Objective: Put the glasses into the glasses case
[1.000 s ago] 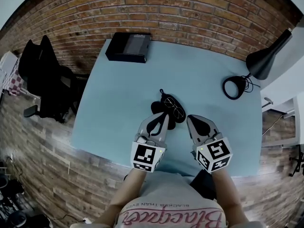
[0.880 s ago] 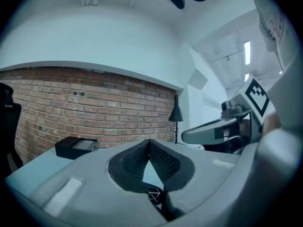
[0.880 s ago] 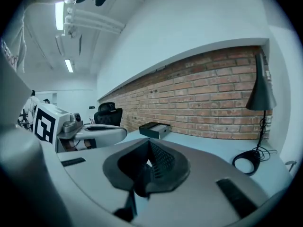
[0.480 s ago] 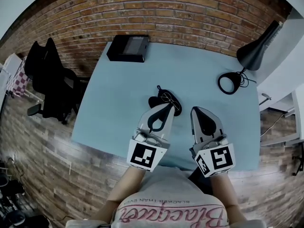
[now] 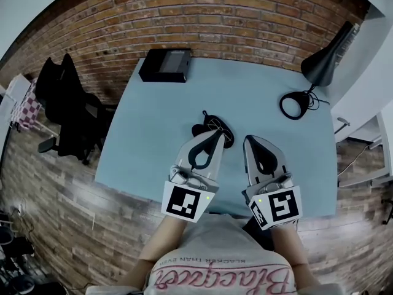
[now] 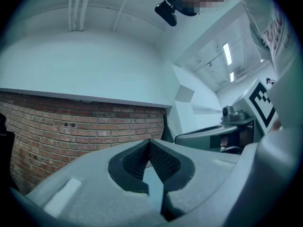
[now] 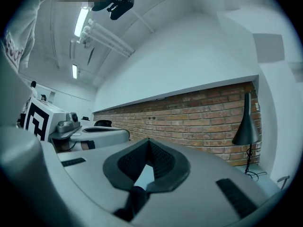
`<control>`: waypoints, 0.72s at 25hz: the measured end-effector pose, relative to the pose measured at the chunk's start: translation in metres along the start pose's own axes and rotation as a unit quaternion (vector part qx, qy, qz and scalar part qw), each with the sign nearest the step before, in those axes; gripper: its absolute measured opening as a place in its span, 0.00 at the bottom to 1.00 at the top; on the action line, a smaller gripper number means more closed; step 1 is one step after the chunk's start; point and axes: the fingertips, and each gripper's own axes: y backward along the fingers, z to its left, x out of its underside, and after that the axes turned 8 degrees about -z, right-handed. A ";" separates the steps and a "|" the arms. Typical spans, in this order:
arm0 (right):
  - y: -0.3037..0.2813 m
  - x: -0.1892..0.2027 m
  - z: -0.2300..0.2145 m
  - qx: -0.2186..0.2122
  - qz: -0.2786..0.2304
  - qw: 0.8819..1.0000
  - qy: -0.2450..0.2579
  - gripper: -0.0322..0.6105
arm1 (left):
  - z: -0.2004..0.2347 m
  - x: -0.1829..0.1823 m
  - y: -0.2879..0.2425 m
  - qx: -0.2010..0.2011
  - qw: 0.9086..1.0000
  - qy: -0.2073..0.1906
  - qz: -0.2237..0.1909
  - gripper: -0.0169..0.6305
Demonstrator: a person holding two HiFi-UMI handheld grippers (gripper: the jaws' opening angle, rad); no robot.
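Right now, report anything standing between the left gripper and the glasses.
Nothing visible does. In the head view the left gripper, jaws shut and empty, points at the glasses, which lie at the black glasses case right off its tips. The black box and the lamp stand well off on the table.

Head view sits high over the blue table [image 5: 153, 115], looking steeply down, brick wall [image 5: 245, 17] along the far edge. Left gripper view rides low on the left gripper [image 6: 149, 142], tight behind its jaws, facing that wall and tilted upward; right gripper view does likewise on the right gripper [image 7: 148, 141]. All three share the wall; the desk lamp [image 7: 246, 122] at its right end shows in head and right gripper views.
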 end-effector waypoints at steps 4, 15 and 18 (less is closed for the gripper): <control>0.000 -0.003 0.003 0.000 -0.001 1.000 0.007 0.06 | 0.002 -0.003 0.001 -0.002 1.000 -0.002 -0.006 0.03; 0.000 -0.001 0.001 0.009 0.003 1.000 0.010 0.06 | 0.002 -0.004 0.000 0.002 1.000 -0.002 -0.013 0.03; 0.000 0.002 0.003 0.008 0.006 1.000 0.011 0.06 | 0.002 -0.002 0.002 0.003 1.000 0.000 -0.012 0.03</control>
